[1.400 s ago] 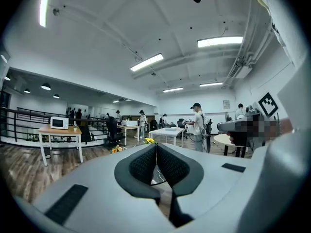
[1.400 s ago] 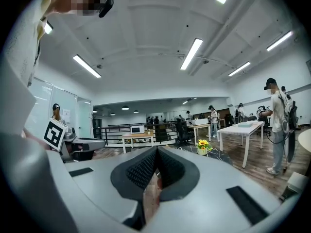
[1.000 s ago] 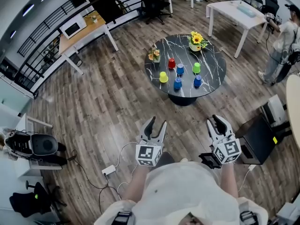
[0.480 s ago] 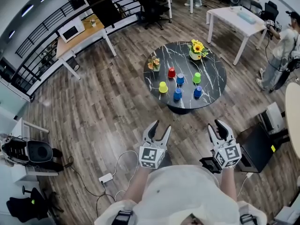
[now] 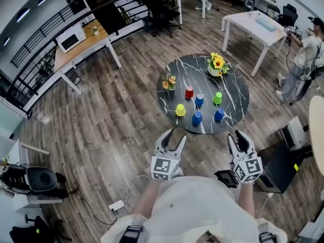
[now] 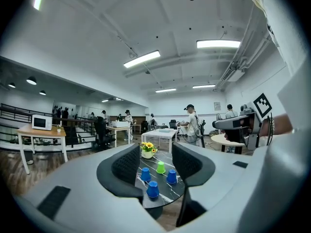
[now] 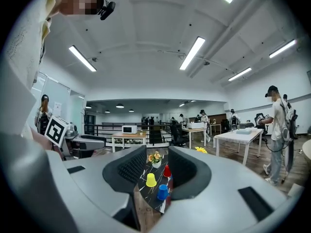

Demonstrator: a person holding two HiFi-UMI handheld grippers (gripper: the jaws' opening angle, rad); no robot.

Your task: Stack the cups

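Several upturned cups stand on a round black marble table (image 5: 234, 85) ahead of me: a red cup (image 5: 189, 92), a yellow cup (image 5: 180, 110), a green cup (image 5: 217, 97) and three blue cups (image 5: 197, 118). My left gripper (image 5: 175, 135) and right gripper (image 5: 236, 135) hang in the air short of the table's near edge, both open and empty; their jaws have just been opening. The left gripper view frames the green cup (image 6: 161, 167) and blue cups (image 6: 152, 189) between its jaws. In the right gripper view the yellow cup (image 7: 151, 179), red cup (image 7: 166, 171) and a blue cup (image 7: 162, 192) show.
A sunflower pot (image 5: 217, 65) and a small flower pot (image 5: 169, 81) stand on the table's far side. A black case (image 5: 276, 161) sits on the floor at right, a power strip (image 5: 117, 205) with its cable at left. White tables (image 5: 253, 22) and a person (image 5: 304, 59) are beyond.
Both grippers and the head view have advanced toward the round table, which now lies closer. Both pairs of jaws stand a little wider than a second ago.
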